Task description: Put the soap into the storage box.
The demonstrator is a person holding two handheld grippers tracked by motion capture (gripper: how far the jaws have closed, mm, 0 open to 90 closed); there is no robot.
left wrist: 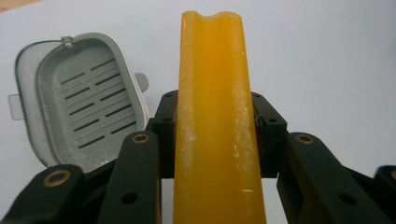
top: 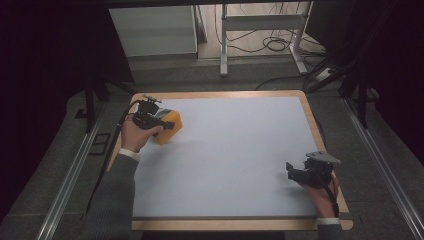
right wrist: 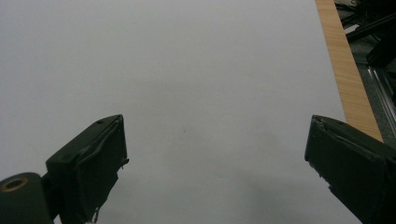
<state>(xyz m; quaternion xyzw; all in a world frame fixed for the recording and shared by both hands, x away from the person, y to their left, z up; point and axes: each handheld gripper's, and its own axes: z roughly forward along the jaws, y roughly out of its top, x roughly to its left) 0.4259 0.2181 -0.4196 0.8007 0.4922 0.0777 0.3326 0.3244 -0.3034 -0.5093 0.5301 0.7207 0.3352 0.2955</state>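
Note:
A yellow bar of soap (top: 171,131) is held off the white table surface at the far left, with my left gripper (top: 162,122) shut on it. In the left gripper view the soap (left wrist: 215,116) stands on edge between the black jaws, whose pads press on both its sides. Below and left of it lies an open grey soap dish (left wrist: 79,107) with a slotted floor. My right gripper (top: 290,171) rests near the front right of the table, held by a hand. Its jaws (right wrist: 215,128) stand wide apart with nothing between them.
A white sheet (top: 235,155) covers a wooden board whose rim (top: 310,115) shows on the right and again in the right gripper view (right wrist: 348,70). Metal rails (top: 380,165) run along both sides. A white frame (top: 260,22) and cables stand beyond the far edge.

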